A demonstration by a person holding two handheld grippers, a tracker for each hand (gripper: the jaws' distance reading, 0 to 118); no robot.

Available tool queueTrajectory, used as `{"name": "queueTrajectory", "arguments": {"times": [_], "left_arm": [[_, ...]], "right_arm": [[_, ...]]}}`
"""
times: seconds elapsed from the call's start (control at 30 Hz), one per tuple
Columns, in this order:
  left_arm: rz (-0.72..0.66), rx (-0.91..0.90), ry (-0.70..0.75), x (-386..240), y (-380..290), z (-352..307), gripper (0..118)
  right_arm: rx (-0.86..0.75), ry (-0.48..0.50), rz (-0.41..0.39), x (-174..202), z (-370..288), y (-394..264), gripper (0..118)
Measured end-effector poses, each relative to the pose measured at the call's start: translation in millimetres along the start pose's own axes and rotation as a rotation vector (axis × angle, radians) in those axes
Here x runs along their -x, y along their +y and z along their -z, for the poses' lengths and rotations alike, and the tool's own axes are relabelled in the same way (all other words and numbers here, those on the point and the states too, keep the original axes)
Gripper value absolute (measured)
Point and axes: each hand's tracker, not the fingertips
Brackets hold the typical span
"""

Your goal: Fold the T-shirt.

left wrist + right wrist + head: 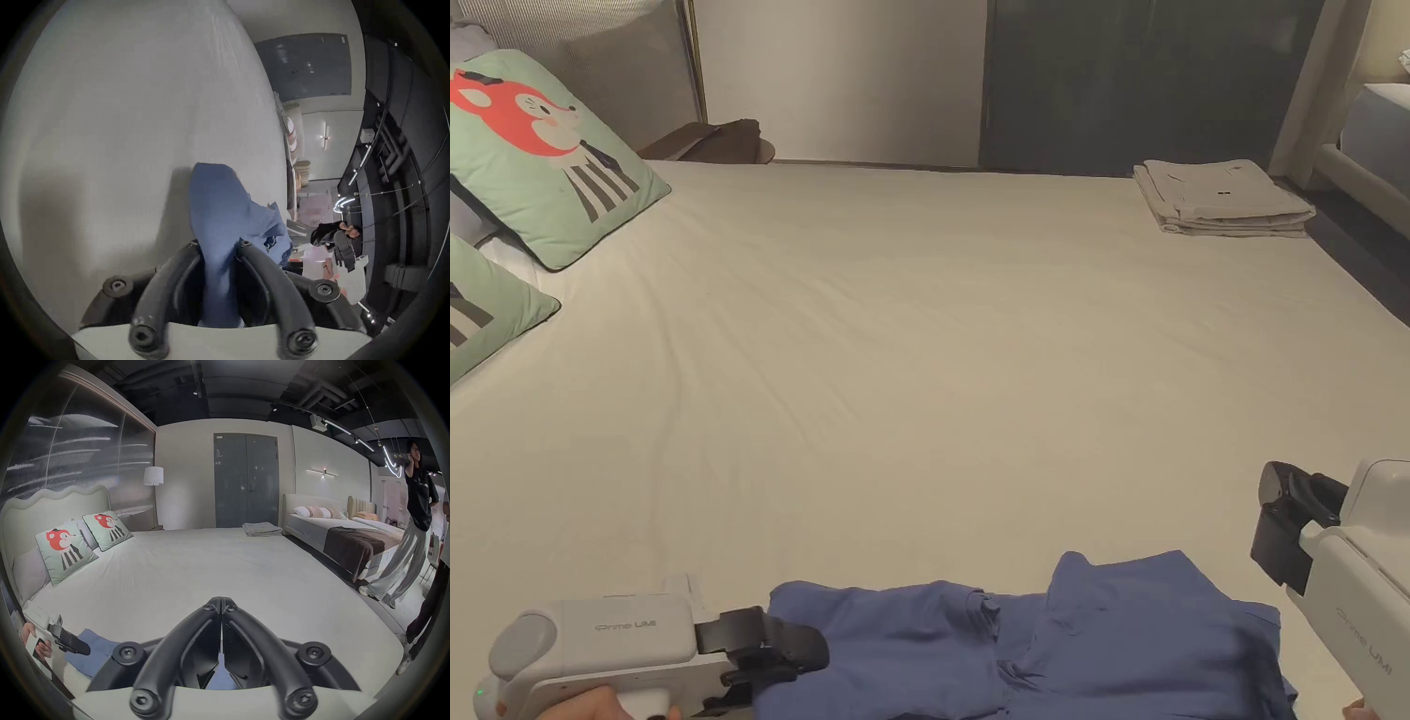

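Note:
A blue T-shirt (1031, 642) lies rumpled on the bed's near edge, at the bottom of the head view. My left gripper (802, 652) sits at the shirt's left end, and the left gripper view has blue T-shirt cloth (216, 219) running between the two jaws, which press on it. My right gripper (1280, 520) hovers above the shirt's right end. In the right gripper view the right gripper (221, 601) has its jaws closed tip to tip with nothing between them, and the shirt (97, 649) lies below at the left.
The cream bed sheet (937, 356) stretches away ahead. Two fox-print pillows (539, 150) rest at the far left. A folded beige garment (1219, 197) lies at the far right corner. A person (409, 525) stands beside a second bed (341, 530) on the right.

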Motion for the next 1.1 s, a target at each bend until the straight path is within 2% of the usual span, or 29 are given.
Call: {"name": "queueTrajectory", "arguments": {"times": [0.27,0.43,0.53,0.63,0.67,0.77,1.1], "left_arm": [[0.030,-0.161,0.136,23,20,-90,8],[0.083,-0.198,0.149,-10,13,-106,8],[0.179,-0.196,0.100,-42,7,-97,8],[0.265,-0.165,0.044,-82,0,-69,7],[0.288,-0.151,0.032,-74,17,-60,7],[0.371,-0.084,0.013,-103,10,-15,7],[0.592,0.085,0.231,-158,-50,155,7]], "right_arm": [[-0.001,0.024,0.003,9,4,0,0],[0.001,0.057,0.004,17,6,0,0],[-0.003,0.065,0.000,17,5,1,0],[-0.011,0.061,0.006,14,2,4,0],[-0.013,0.057,0.008,12,1,4,0],[-0.016,0.046,0.016,5,-3,2,0],[-0.022,-0.003,0.034,-22,-17,-3,0]]}}
